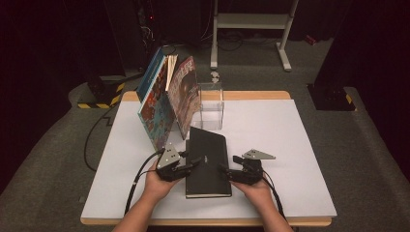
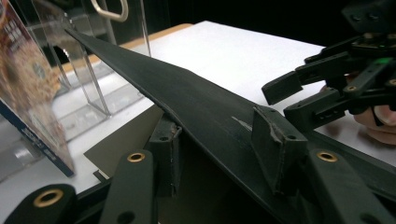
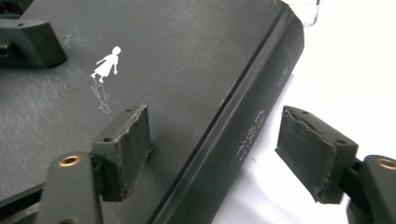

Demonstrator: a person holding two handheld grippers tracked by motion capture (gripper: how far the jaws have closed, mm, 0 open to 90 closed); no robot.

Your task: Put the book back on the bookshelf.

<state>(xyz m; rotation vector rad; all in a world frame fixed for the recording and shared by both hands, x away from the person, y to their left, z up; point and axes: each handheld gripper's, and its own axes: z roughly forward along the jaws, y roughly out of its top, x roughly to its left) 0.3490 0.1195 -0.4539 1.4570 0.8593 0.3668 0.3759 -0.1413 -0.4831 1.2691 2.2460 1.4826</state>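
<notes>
High view: a black hardcover book [image 1: 208, 162] lies flat on the white sheet covering the counter [image 1: 270, 140], in front of 2 colourful picture books [image 1: 167, 99] that lean beside a clear acrylic bookend stand [image 1: 212, 104]. The left claw [image 1: 196, 163] is at the book's left edge, the right claw [image 1: 225, 170] at its right edge. Judged step: getting hold of the black book, presumably to stand it with the others.

Left gripper view: the left claw [image 2: 219, 144] has 1 jaw under the front cover and 1 on top, so the cover is raised and pinched between them.

Right gripper view: the right claw [image 3: 215, 149] stands apart, straddling the spine, pads not pressing. Next move, as judged: close on the spine, then lift both sides together.

Surroundings: grey carpet, dark room, a white frame [image 1: 251, 21] behind the counter.
</notes>
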